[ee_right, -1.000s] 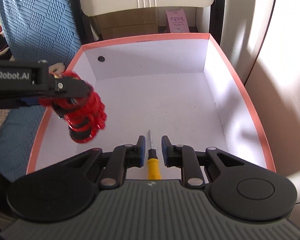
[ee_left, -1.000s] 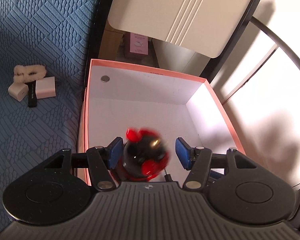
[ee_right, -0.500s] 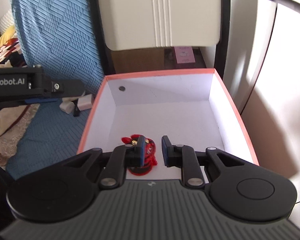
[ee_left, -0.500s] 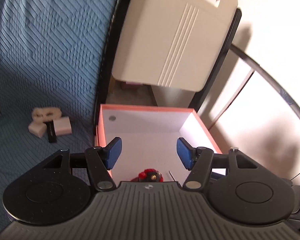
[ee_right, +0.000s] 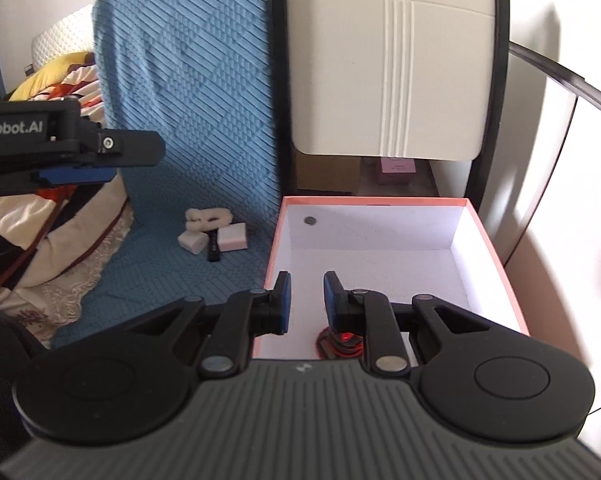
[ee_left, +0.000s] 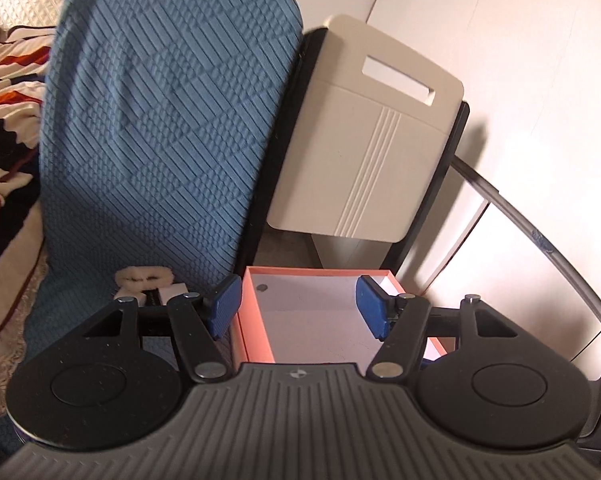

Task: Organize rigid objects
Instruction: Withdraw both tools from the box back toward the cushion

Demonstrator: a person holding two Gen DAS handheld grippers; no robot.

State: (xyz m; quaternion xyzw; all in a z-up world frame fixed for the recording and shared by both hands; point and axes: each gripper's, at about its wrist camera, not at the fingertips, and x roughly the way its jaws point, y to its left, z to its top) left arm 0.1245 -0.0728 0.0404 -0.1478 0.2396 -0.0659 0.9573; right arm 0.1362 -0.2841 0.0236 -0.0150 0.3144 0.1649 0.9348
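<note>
A pink-rimmed white box (ee_right: 496, 248) stands on the floor, also low in the left wrist view (ee_left: 256, 320). A red and black toy (ee_right: 342, 344) lies at its near edge, partly hidden behind my right fingers. My right gripper (ee_right: 307, 296) hangs above the box's near side, its jaws a narrow gap apart with nothing between them. My left gripper (ee_left: 298, 300) is high over the box's left edge; its jaws are opening and hold nothing. In the right wrist view the left gripper (ee_right: 140, 156) shows at the far left. No screwdriver shows.
On the blue quilted cover (ee_right: 188, 100) left of the box lie two white chargers (ee_right: 232, 238), a black stick (ee_right: 213, 250) and a fluffy band (ee_right: 206, 218). A cream panel (ee_left: 364, 140) leans behind the box. Bedding (ee_right: 60, 200) is heaped at far left.
The left gripper let go of the red toy, which dropped into the box, and its jaws spread wider. Both grippers rose and drew back from the box.
</note>
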